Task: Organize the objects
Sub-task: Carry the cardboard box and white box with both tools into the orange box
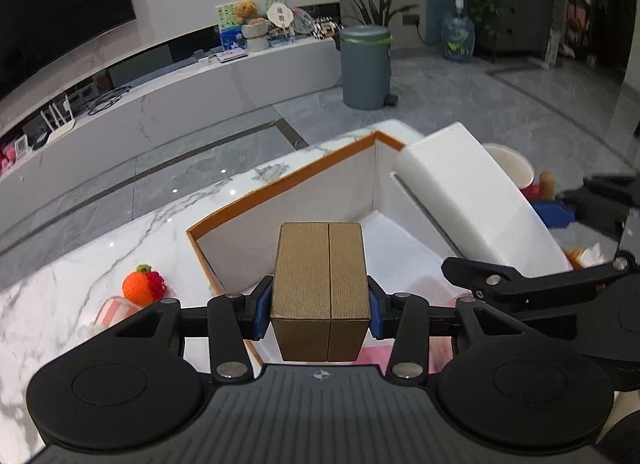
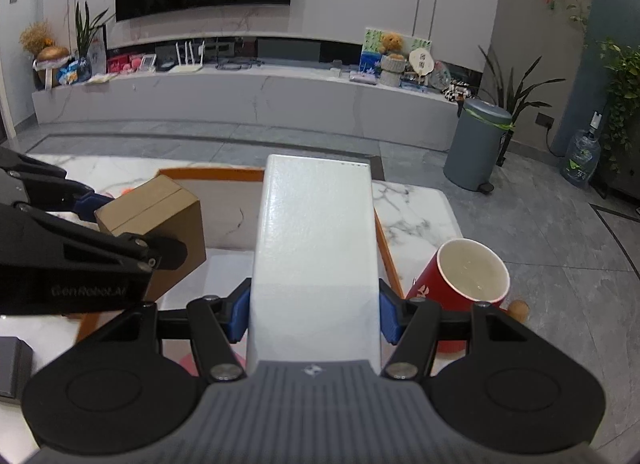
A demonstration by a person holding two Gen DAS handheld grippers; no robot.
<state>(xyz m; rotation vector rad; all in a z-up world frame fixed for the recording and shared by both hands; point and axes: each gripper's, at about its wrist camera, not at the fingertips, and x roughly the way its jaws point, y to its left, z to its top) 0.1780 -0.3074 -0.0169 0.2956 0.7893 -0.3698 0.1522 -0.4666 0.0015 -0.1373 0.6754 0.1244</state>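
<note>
Clamped in the left hand-held gripper (image 1: 320, 310), a brown cardboard box (image 1: 320, 288) hangs over the orange-rimmed tray (image 1: 280, 184); the right hand-held gripper (image 2: 314, 314) grips a white box (image 2: 316, 232) lengthwise beside it.

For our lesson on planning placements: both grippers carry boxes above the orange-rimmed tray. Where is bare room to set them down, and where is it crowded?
Free: the tray floor under the brown box, and marble beyond the tray's left wall. Crowded: right of the white box, by the red cup; also near the knitted orange.
</note>
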